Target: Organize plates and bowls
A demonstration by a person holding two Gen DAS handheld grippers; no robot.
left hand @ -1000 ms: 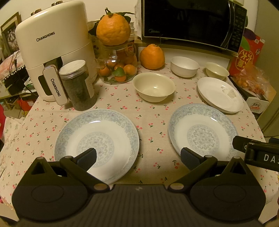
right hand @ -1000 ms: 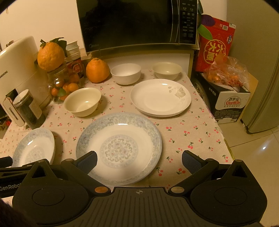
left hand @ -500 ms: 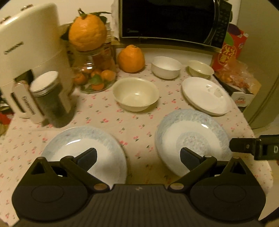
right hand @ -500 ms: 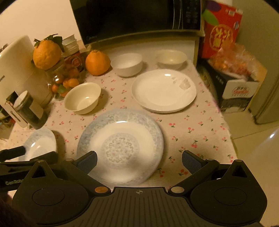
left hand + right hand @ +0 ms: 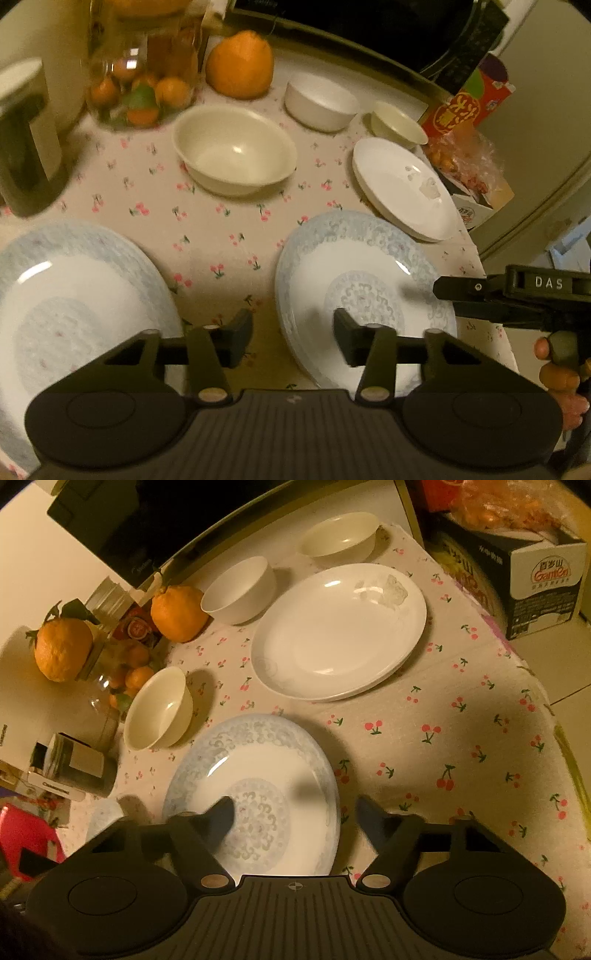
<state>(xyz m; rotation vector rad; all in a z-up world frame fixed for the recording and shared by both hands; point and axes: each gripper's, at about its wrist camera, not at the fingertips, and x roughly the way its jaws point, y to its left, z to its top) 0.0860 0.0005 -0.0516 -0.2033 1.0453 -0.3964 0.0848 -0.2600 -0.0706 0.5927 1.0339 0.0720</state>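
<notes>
left tongs (image 5: 293, 334): hovering low in the left wrist view over bare cloth between the two blue plates, jaws have just been closing but nothing's between them, so they're gripping nothing
right tongs (image 5: 293, 812): jaws have just been narrowing too, straddling the right rim of the round blue-patterned china plate (image 5: 258, 794) at lower centre of the right wrist view, not pinching it yet as far as I can tell
second blue-patterned plate (image 5: 74, 295): sitting at lower left of the left wrist view, apart from its twin
plain white plate (image 5: 340, 627): lying upper centre in the right wrist view, alone
bowls: big cream bowl (image 5: 236, 147), white bowl (image 5: 321, 101) and small cream bowl (image 5: 397, 123) all sitting separately towards the back
progress: looking like basically nothing's stacked yet, everything's still spread over the cherry-print tablecloth on the table (image 5: 461, 720)
in the way: big orange citrus (image 5: 240, 64), glass jar of small oranges (image 5: 144, 74) and dark lidded jar (image 5: 26, 140) crowding the back left, so I'd guess stacking room is up front
</notes>
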